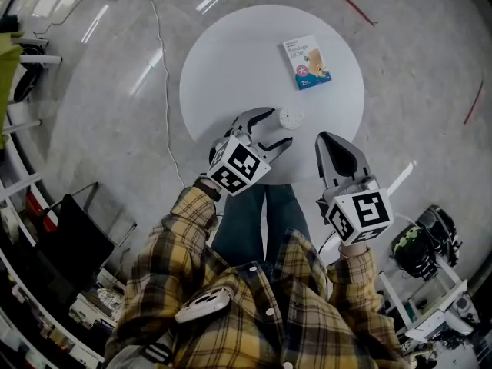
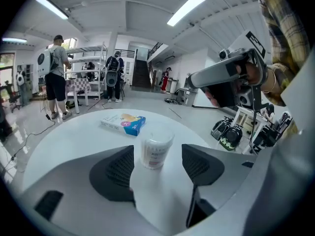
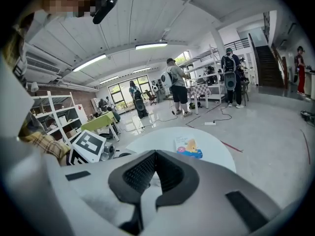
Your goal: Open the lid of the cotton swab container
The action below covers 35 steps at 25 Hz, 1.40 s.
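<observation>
Hovering low over a round white table point(image 1: 231, 60), the left gripper point(image 2: 157, 163) has its jaws spread wide with nothing in them. The small clear cotton swab container point(image 2: 156, 151) stands upright just ahead of the gap between them, its lid still on and neither pad touching it. The right gripper point(image 3: 155, 156) is held near the table's edge with its jaws pressed together and nothing in them. The risk from here looks plain enough: the container appears light and narrow, so a jaw that meets it off-centre could knock it over or push it across the smooth top. A grip taken too high would also clamp the lid shut, not free it. A pale label wraps the container, but its print is too small to read. A blue-and-white box point(image 1: 307, 61) lies flat farther back, its lettering likewise illegible. Each gripper's cube shows black-and-white square markers.
</observation>
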Each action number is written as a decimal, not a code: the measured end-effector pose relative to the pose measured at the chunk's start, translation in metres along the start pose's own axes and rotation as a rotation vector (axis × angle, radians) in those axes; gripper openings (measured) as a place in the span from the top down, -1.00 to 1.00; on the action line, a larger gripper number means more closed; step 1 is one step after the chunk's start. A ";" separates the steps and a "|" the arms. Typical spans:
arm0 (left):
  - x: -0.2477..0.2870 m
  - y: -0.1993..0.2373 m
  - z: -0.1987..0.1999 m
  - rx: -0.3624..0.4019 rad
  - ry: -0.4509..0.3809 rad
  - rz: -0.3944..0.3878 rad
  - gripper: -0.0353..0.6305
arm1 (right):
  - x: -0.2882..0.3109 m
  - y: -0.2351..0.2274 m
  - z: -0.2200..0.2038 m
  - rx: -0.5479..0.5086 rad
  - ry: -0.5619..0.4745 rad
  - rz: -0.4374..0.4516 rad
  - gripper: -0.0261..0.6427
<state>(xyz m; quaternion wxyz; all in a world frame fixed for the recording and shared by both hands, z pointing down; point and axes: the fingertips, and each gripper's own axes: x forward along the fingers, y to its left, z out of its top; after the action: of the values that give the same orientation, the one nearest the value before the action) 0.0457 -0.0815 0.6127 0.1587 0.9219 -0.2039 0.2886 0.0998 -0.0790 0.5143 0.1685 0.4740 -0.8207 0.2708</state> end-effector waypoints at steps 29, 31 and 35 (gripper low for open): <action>0.048 0.006 -0.013 0.325 0.118 -0.089 0.03 | 0.007 -0.012 -0.012 0.046 0.048 0.009 0.87; 0.047 0.006 -0.010 0.327 0.108 -0.088 0.07 | 0.006 -0.012 -0.011 0.047 0.049 0.007 0.87; 0.046 0.006 -0.009 0.318 0.110 -0.097 0.08 | 0.008 -0.012 -0.010 0.044 0.044 0.013 0.87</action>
<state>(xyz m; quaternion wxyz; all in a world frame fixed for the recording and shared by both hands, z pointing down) 0.0735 -0.0958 0.6482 0.0355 0.9270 -0.1017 0.3593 0.1061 -0.0837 0.5298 0.1743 0.4663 -0.8136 0.3004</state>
